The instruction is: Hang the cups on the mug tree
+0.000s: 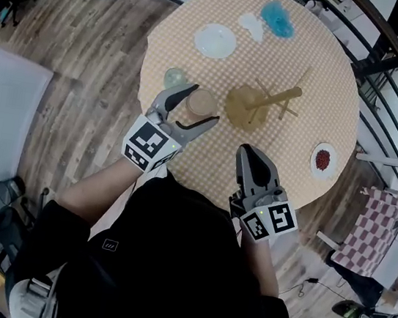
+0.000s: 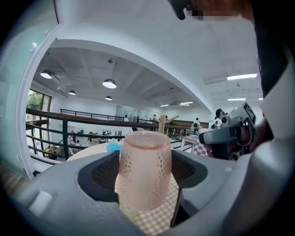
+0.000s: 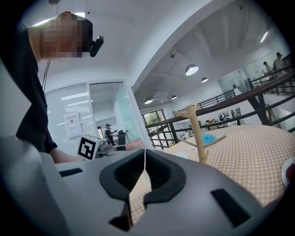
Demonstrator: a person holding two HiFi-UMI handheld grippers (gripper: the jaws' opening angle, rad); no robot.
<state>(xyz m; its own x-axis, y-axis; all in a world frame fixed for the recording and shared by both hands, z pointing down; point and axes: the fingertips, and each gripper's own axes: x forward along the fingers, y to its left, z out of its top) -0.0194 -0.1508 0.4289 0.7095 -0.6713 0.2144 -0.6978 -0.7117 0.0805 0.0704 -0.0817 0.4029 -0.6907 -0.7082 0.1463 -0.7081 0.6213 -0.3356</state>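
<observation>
My left gripper point(image 1: 205, 104) is shut on a translucent pink cup point(image 1: 199, 106), held up above the near left part of the round checked table point(image 1: 328, 85). In the left gripper view the cup point(image 2: 145, 161) stands upright between the two dark pads point(image 2: 105, 173), which press on its sides. The wooden mug tree point(image 1: 265, 102) stands just right of the cup, its pegs bare; the same mug tree point(image 3: 197, 131) rises ahead in the right gripper view. My right gripper point(image 1: 249, 153) hovers at the table's near edge, shut with nothing in it point(image 3: 144, 177).
A clear cup point(image 1: 175, 78) sits left of the tree. A white plate point(image 1: 215, 40), a white cup point(image 1: 252, 26) and a blue cup point(image 1: 278, 18) lie at the far side. A small dish of red bits point(image 1: 322, 160) is near the right edge. Railings ring the table.
</observation>
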